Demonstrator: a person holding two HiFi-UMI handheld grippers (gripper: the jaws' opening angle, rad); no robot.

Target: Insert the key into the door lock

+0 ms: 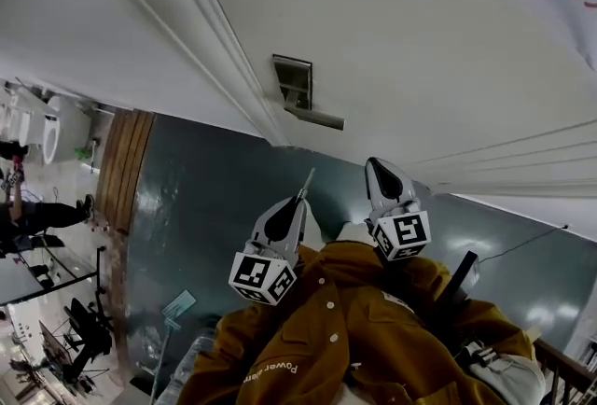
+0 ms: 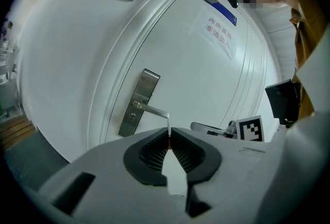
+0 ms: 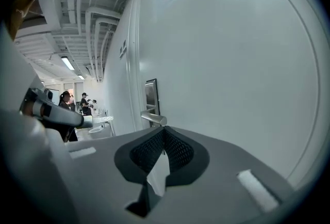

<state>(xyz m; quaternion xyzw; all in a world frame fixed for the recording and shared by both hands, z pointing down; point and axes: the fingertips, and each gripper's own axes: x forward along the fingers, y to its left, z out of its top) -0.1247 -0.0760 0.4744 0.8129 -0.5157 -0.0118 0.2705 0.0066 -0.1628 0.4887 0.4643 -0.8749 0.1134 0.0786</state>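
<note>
**Q:** What does each tool carry?

**A:** Left tool (image 2: pixel 169 131), nearest the viewer: jaws clenched on the key (image 2: pixel 168 125). Its thin blade projects past the jaw tips toward the door (image 2: pixel 206 89). Right tool (image 3: pixel 164 130): jaws pressed together with nothing between them. In the head view it rides at 3 o'clock of the left tool, just beside it and not touching.

**Q:** Where does the key stand relative to the lock?

**A:** Well apart from it. In the left gripper view the lock plate (image 2: pixel 138 101) lies at about 10 o'clock of the blade tip. The lever handle (image 2: pixel 153 110) reaches from the plate toward the key. A small round fitting on the plate below the lever, probably the keyhole (image 2: pixel 133 114), sits at roughly 9 o'clock of the tip. Bare door shows between blade and plate. Farther off, at 1 o'clock, a paper sign (image 2: pixel 216 29) is fixed to the door.

**Q:** How far along is the task?

**A:** By judgement, early to middle. Done: the key is gripped, with its blade leading toward the door. Left to do: close the gap, line the blade up with the keyhole, and push it in. Nothing has entered the lock yet. The right tool appears to have no part at this stage.
</note>
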